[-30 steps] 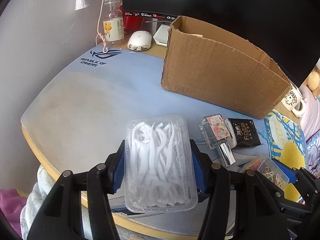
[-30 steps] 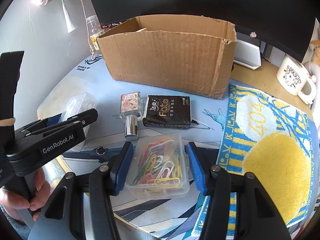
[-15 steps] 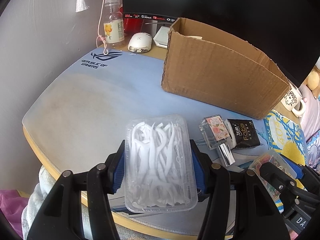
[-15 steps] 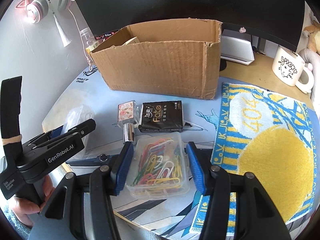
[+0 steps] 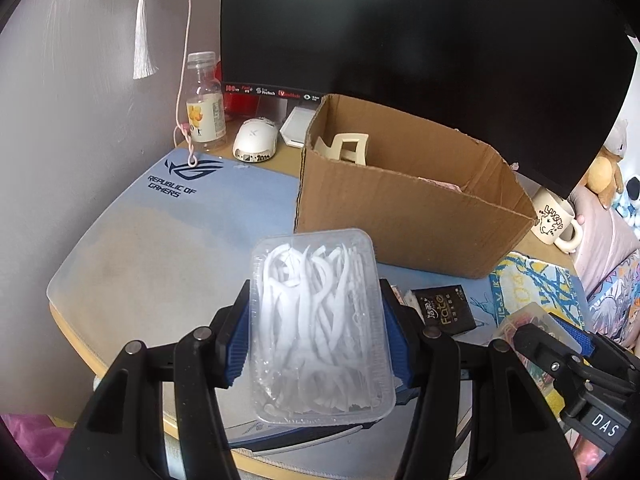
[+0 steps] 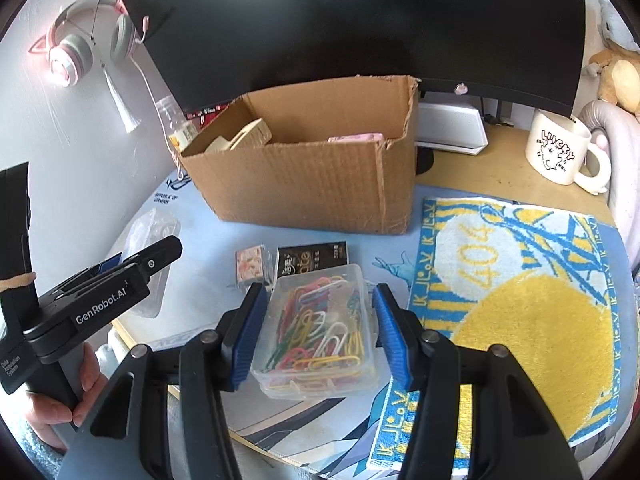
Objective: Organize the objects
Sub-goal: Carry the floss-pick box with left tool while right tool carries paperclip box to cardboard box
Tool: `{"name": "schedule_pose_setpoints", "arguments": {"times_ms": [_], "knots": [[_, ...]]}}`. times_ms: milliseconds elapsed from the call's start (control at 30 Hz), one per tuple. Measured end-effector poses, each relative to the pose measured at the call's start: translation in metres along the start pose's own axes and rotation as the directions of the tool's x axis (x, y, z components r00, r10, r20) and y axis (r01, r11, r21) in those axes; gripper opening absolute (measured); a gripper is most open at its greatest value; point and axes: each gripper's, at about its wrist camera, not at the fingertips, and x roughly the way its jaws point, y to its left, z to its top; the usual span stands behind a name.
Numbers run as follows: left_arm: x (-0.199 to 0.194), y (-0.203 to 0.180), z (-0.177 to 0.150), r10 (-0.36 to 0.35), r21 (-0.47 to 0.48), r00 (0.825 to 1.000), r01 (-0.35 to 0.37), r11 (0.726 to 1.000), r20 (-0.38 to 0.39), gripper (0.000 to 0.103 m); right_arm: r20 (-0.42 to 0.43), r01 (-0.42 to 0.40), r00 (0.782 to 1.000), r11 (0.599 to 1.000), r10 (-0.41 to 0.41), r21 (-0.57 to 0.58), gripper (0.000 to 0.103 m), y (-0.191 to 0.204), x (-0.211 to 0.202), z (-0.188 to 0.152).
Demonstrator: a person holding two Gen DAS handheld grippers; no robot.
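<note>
My left gripper (image 5: 316, 328) is shut on a clear box of white floss picks (image 5: 320, 320), held above the desk in front of the open cardboard box (image 5: 400, 208). My right gripper (image 6: 318, 334) is shut on a clear box of coloured paper clips (image 6: 320, 340), also raised above the mat. The cardboard box (image 6: 312, 180) holds a cream hair clip (image 5: 346, 148) and something pink. On the mat lie a small perfume box (image 6: 252, 266) and a black tissue pack (image 6: 312, 258).
A blue desk mat (image 5: 160, 232) covers the desk. A yellow and blue towel (image 6: 520, 300) lies at the right. A white mug (image 6: 560, 152) stands behind it. A bottle (image 5: 204, 104), a white mouse (image 5: 256, 144) and a monitor (image 5: 400, 40) are at the back.
Both grippers have risen with their boxes. The cardboard box's inside now shows from above in both views.
</note>
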Motion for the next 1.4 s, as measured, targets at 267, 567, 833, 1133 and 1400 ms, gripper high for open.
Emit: {"name": "schedule_pose_setpoints", "arguments": {"times_ms": [267, 567, 833, 1133, 1400], "knots": [[-0.007, -0.008, 0.015, 0.038, 0.046, 0.999, -0.04, 0.998, 0.03, 0.056, 0.091, -0.017, 0.996, 1.0, 0.015, 0.02, 0.059, -0.001, -0.024, 0.018], [-0.013, -0.024, 0.038, 0.02, 0.088, 0.999, -0.023, 0.996, 0.037, 0.056, 0.111, 0.019, 0.994, 0.999, -0.024, 0.038, 0.059, -0.003, -0.029, 0.043], [-0.016, -0.04, 0.075, 0.026, 0.1, 0.997, -0.033, 0.994, 0.069, 0.056, 0.142, 0.025, 0.989, 0.998, -0.034, 0.064, 0.059, -0.013, -0.024, 0.06], [-0.008, -0.056, 0.112, 0.006, 0.124, 0.998, -0.014, 0.992, 0.069, 0.056, 0.269, -0.03, 0.963, 0.993, -0.002, 0.116, 0.059, -0.026, -0.039, 0.087], [0.015, -0.064, 0.133, -0.035, 0.124, 0.997, 0.027, 0.992, 0.064, 0.056, 0.277, -0.034, 0.961, 0.99, -0.006, 0.138, 0.059, -0.025, -0.021, 0.115]]}}
